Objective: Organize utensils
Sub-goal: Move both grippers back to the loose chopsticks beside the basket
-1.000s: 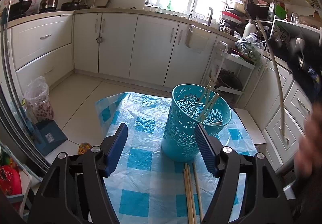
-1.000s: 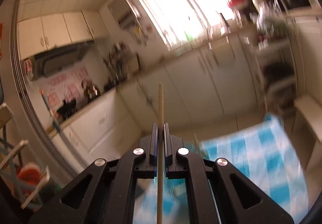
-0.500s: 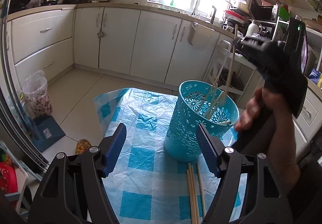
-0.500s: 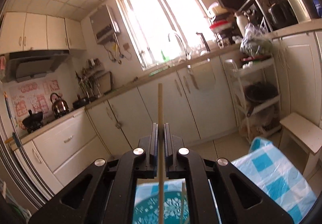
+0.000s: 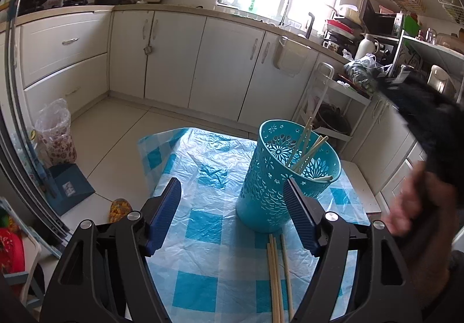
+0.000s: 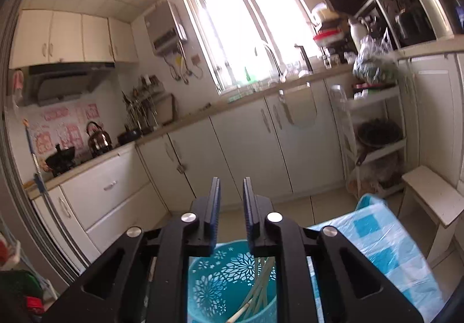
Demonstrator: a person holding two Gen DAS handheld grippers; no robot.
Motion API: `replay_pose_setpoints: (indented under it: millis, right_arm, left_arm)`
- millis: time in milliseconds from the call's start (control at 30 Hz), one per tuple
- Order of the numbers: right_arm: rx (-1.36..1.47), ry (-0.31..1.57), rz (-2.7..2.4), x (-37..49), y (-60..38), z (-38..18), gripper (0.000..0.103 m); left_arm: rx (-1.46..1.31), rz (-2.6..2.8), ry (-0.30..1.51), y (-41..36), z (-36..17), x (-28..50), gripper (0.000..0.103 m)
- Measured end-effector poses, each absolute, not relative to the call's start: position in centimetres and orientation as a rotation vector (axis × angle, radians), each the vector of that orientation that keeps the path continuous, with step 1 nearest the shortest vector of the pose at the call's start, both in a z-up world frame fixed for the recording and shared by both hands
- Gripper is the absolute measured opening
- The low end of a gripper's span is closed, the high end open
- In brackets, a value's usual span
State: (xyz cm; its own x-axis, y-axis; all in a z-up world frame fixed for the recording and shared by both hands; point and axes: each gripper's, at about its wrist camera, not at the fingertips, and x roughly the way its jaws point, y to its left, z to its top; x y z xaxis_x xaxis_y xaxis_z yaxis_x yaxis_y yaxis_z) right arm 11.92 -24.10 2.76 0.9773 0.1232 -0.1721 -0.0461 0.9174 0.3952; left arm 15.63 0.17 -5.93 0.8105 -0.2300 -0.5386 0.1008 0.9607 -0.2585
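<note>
Chopsticks [image 5: 308, 152] lean in teal cutout holder [image 5: 269, 186]; right fingers [image 6: 231, 207] just parted, empty; left fingers [image 5: 232, 215] wide apart w/ nothing between.

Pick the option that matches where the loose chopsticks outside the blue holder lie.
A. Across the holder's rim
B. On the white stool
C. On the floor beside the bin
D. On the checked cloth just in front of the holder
D: the left wrist view shows the loose chopsticks lying flat on the checked cloth, just in front of the base of the blue holder, near the camera.
</note>
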Motion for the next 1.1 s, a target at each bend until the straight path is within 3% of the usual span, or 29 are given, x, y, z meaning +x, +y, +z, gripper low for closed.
replay_pose_setpoints:
  millis: [167, 333, 433, 733, 933, 1100]
  right_arm:
    - [0.358, 0.327, 0.091, 7.4, -23.9, 0.1, 0.022]
    - [0.277, 0.791, 0.143, 8.0, -21.0, -11.4, 0.018]
    - [0.295, 0.924, 0.138, 9.2, -20.2, -15.5, 0.018]
    - [0.233, 0.963, 0.117, 10.6, -18.2, -17.2, 0.018]
    - [0.208, 0.967, 0.108, 9.6, -18.3, -17.2, 0.008]
    - [0.21, 0.971, 0.108, 8.7, -19.5, -17.2, 0.007]
  left_arm:
    - [-0.222, -0.168, 0.614, 0.8, -6.5, 14.8, 0.071]
    - [-0.228, -0.164, 0.679, 1.0, -8.5, 14.0, 0.071]
    - [-0.205, -0.17, 0.698, 0.7, -9.2, 13.6, 0.071]
    - [-0.169, -0.182, 0.744, -0.3, -11.0, 13.1, 0.071]
    - [-0.155, -0.189, 0.748, -0.8, -11.1, 12.9, 0.071]
    - [-0.143, -0.193, 0.759, -1.3, -11.5, 12.8, 0.071]
